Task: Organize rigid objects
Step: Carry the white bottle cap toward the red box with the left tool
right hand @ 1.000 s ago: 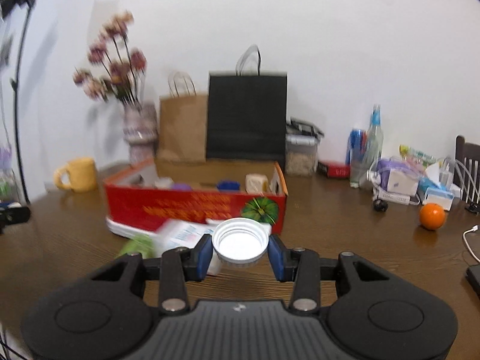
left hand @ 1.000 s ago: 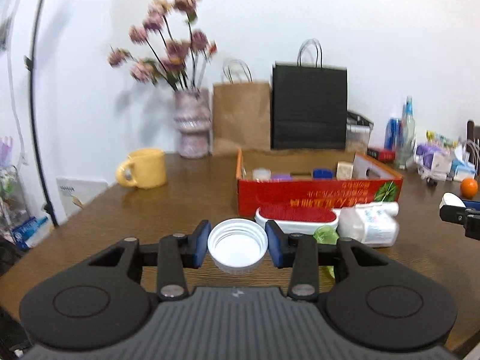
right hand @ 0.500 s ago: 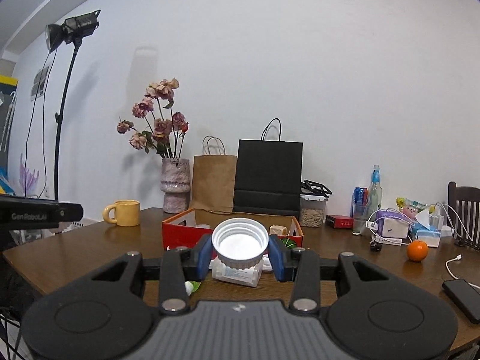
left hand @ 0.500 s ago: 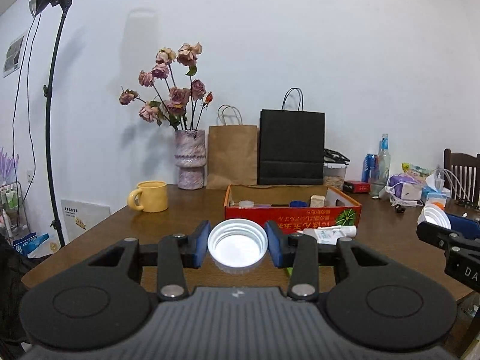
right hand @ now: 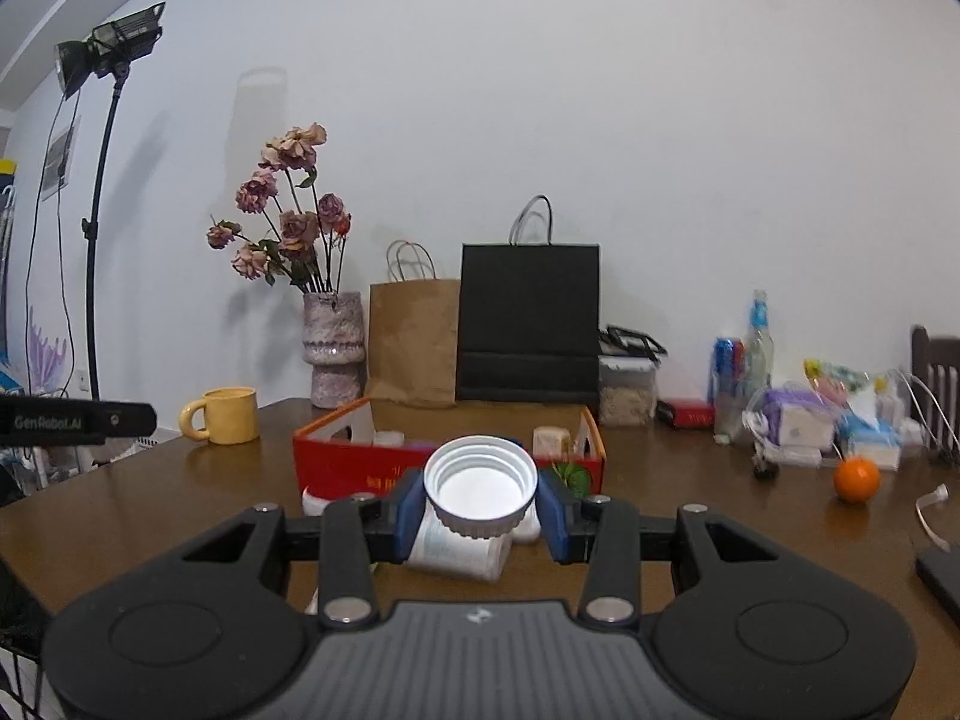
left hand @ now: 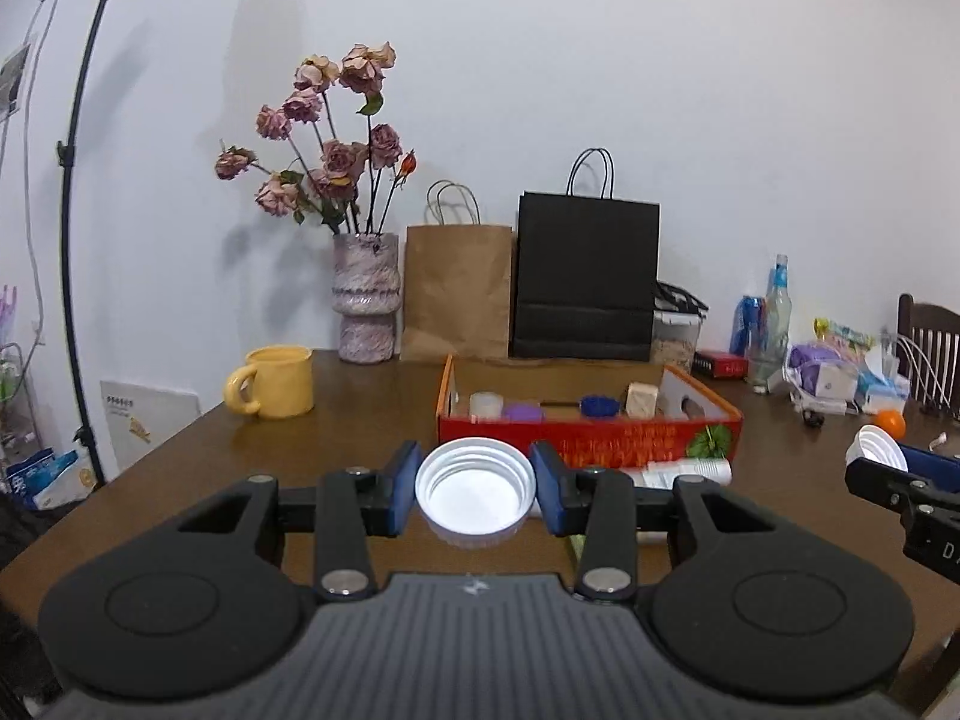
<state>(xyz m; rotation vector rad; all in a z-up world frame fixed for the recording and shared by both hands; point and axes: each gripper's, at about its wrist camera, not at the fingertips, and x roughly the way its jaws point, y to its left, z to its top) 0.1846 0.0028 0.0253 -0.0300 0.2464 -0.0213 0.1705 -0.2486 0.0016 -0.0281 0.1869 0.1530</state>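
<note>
left wrist view, read from nine o'clock round to three: a black light stand (left hand: 71,228) climbs the left edge, and a yellow mug (left hand: 273,381) sits on the brown desk (left hand: 336,420) at about ten o'clock from the left gripper (left hand: 475,497). a vase of dried roses (left hand: 366,300) stands at the wall at eleven, with a brown paper bag (left hand: 459,294) and a black paper bag (left hand: 585,279) side by side at twelve. in front of them lies an open red cardboard box (left hand: 591,438) with small items inside. the left gripper's jaws are clamped on a white screw cap (left hand: 475,495), hollow side toward the camera, blue pads pressing both sides of its rim. a white tube (left hand: 690,471) lies on the desk just in front of the box, at one o'clock. at three o'clock the right gripper (left hand: 900,468) enters the frame with a second white cap (left hand: 873,449); an orange (left hand: 890,422) rests on the desk just beyond it.

right wrist view, same order: the left gripper's black body shows at nine, the mug at ten. the right gripper (right hand: 480,510) has its jaws closed on the second white cap (right hand: 480,483), hollow side facing the camera, held above a white labelled bottle (right hand: 459,552) lying on the desk in front of the red box (right hand: 348,468). clutter of bottles and packets (right hand: 798,414) sits at two, the orange (right hand: 856,479) at three.
</note>
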